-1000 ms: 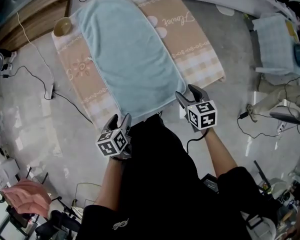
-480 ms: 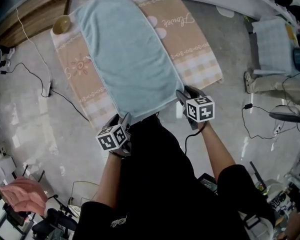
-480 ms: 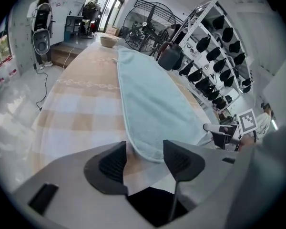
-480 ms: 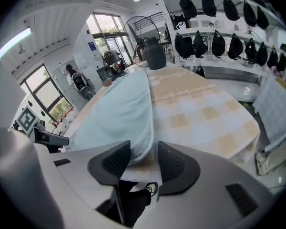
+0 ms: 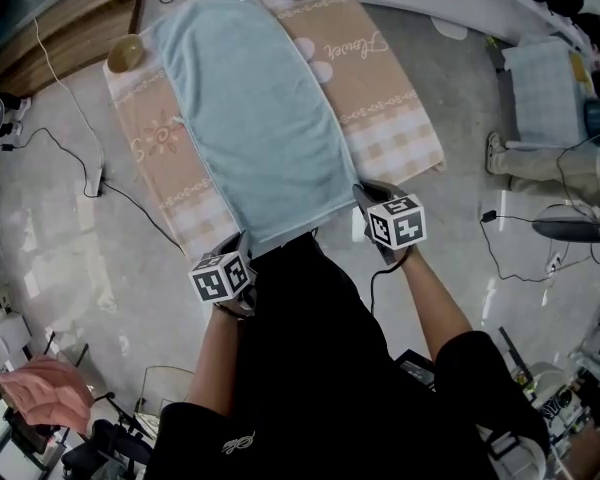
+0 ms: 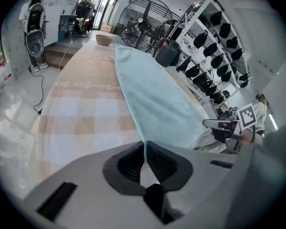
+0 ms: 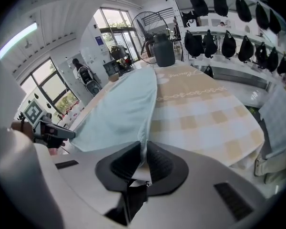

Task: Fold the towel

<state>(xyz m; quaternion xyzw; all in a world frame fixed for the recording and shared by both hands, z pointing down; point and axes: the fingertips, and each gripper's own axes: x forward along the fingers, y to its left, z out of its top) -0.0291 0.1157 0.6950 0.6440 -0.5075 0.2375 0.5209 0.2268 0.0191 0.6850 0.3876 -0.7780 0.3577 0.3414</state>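
Beige checked tablecloth (image 5: pixel 385 98) spread flat; pale blue rectangular terry towel (image 5: pixel 260 108) lying along tablecloth's middle; left gripper (image 5: pixel 242 248) and right gripper (image 5: pixel 364 195) at tablecloth's near edge, jaws just closed, each pinching one near towel corner.

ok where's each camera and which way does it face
Head view: on the person's head, facing steeply down at the towel; arms, torso, left claw and right claw show.
Left gripper view: on the left claw, facing along the towel; its jaws, just closed on a corner, show.
Right gripper view: on the right claw, same; jaws just closed on the other corner.
Shared: each gripper view catches the other claw.
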